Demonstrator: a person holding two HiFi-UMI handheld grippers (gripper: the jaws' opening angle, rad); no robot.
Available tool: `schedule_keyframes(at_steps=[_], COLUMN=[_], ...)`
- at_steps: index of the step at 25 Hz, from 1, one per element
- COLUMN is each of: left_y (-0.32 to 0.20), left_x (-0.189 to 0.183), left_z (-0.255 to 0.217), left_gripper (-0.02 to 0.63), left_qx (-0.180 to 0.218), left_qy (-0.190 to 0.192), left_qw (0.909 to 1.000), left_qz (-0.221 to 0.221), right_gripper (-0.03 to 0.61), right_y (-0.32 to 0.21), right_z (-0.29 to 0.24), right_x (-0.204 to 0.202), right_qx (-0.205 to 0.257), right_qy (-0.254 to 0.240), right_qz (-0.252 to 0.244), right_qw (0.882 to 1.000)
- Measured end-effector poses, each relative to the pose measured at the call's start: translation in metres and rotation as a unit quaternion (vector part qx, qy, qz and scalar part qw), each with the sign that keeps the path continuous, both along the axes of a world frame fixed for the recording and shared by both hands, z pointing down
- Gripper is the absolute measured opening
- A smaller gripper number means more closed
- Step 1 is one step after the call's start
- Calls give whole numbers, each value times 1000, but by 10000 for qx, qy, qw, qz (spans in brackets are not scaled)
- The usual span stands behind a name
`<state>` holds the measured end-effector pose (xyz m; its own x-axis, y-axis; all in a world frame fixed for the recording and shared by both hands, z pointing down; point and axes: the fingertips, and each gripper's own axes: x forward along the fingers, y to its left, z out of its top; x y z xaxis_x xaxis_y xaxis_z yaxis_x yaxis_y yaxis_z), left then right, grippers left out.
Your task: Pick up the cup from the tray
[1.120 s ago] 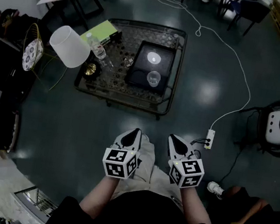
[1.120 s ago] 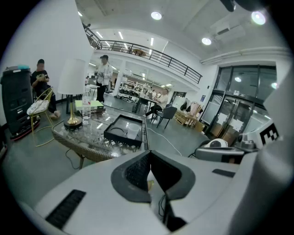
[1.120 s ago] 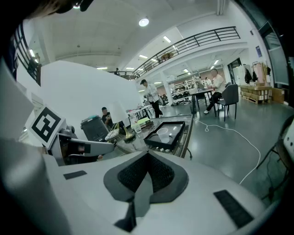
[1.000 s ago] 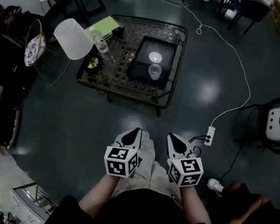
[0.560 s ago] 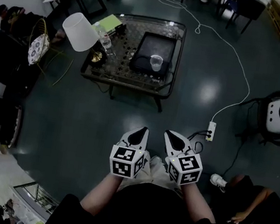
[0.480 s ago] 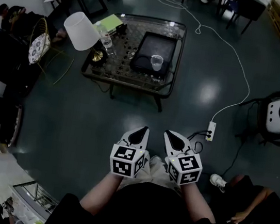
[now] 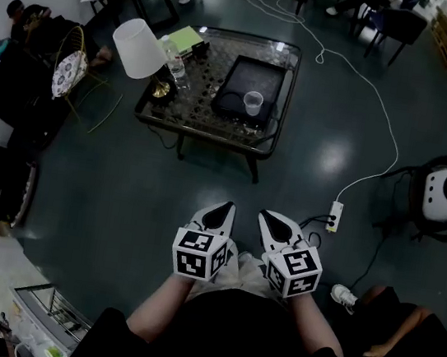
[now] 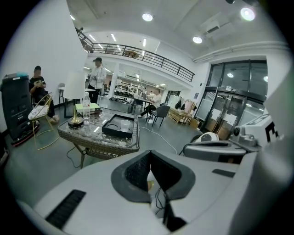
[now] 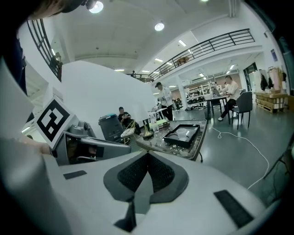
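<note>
Cup (image 7: 253,102), clear and upright, stands inside the black tray (image 7: 238,68), toward the tray's 5 o'clock corner as the head view shows it. The tray lies on the glass-topped table (image 7: 203,106), which sits at 12 o'clock from the two grippers and well apart from them.

The left gripper (image 7: 220,210) is clenched, its dark pads pressed together with nothing between them; its own view confirms this (image 8: 150,156), with the cup (image 8: 125,123) and tray (image 8: 108,130) far off at 11 o'clock. The right gripper (image 7: 272,220) is likewise squeezed closed on nothing (image 9: 147,159), and from there the cup (image 9: 182,131) shows in the tray (image 9: 171,138) at 1 o'clock. Both grippers hang side by side over the person's lap, just beside each other, tips aimed at the table.

At 9 o'clock from the tray stand a lamp (image 7: 140,48) with a white shade and a clear bottle (image 7: 176,67); a green book (image 7: 183,39) lies at 10 o'clock. A pale ring on the tray floor beside the cup, seen from the left gripper view, may be a lid or only a reflection. A power strip (image 7: 333,217) rests on the floor at 2 o'clock from the right gripper.
</note>
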<state>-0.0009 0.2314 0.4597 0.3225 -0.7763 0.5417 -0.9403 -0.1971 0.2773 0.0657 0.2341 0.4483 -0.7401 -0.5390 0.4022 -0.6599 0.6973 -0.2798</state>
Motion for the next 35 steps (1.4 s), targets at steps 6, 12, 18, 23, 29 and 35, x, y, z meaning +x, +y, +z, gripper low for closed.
schedule_keyframes(at_steps=[6, 12, 18, 23, 29, 35], left_y=[5, 0, -13, -37, -71, -112], left_x=[-3, -7, -7, -16, -25, -34], left_z=[-2, 1, 3, 7, 13, 22], left_gripper=[11, 11, 11, 11, 11, 11], left_qx=[1, -21, -27, 6, -29, -113], left_qy=[-58, -81, -54, -77, -101, -123], left_qw=[10000, 9998, 9999, 9999, 9999, 9998], left_qz=[-73, -164, -132, -127, -118, -61], right_gripper=[11, 11, 11, 11, 11, 11], right_y=[2, 1, -13, -35, -67, -110], right_z=[0, 2, 3, 5, 8, 14], right_x=[3, 8, 8, 0, -6, -11], right_qx=[-16, -55, -66, -11, -37, -111], right_qy=[-55, -60, -9, 27, 103, 151], right_qz=[18, 64, 106, 102, 123, 234], right_qw=[10000, 9999, 9999, 9999, 9999, 9995])
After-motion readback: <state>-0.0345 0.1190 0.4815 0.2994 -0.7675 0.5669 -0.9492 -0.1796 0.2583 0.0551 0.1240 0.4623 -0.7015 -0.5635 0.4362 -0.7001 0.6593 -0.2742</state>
